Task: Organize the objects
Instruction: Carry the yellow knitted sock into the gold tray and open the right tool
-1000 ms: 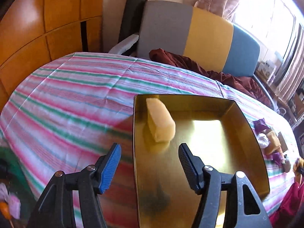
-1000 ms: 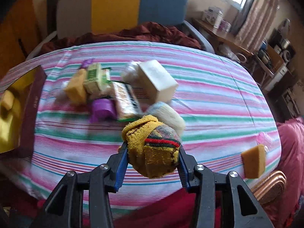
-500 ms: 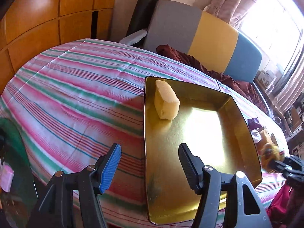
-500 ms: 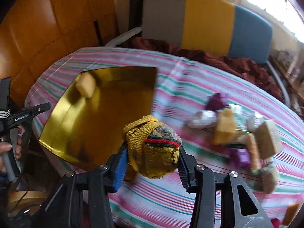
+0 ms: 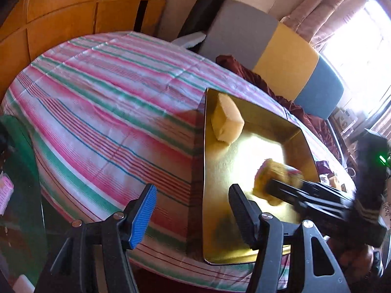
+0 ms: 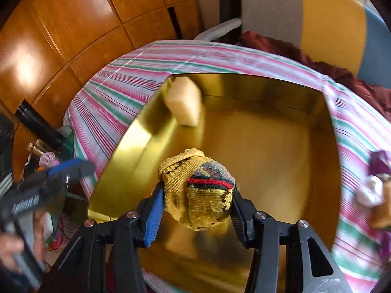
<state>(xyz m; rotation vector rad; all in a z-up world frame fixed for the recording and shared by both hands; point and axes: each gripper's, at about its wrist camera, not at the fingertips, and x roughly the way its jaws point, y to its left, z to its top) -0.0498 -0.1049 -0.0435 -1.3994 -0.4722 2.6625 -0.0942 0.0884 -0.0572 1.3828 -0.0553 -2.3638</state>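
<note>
A shiny gold tray (image 5: 212, 161) lies on the striped tablecloth; it also shows in the right wrist view (image 6: 281, 151). A pale yellow sponge (image 5: 226, 120) sits in its far left corner, also seen in the right wrist view (image 6: 184, 103). My right gripper (image 6: 195, 202) is shut on a rolled yellow sock (image 6: 198, 190) and holds it above the tray's near part; the sock shows blurred in the left wrist view (image 5: 276, 178). My left gripper (image 5: 193, 210) is open and empty, over the tray's left rim near the table's front edge.
More loose items (image 6: 376, 190) lie on the cloth right of the tray. A grey, yellow and blue sofa (image 5: 281, 46) with a maroon cloth stands behind the table. Wooden cabinets (image 5: 61, 7) line the left. A green object (image 5: 22, 146) is below the table's left edge.
My right gripper has carried the sock left from the pile of items to above the gold tray. My left gripper has drawn back a little and stayed open.
</note>
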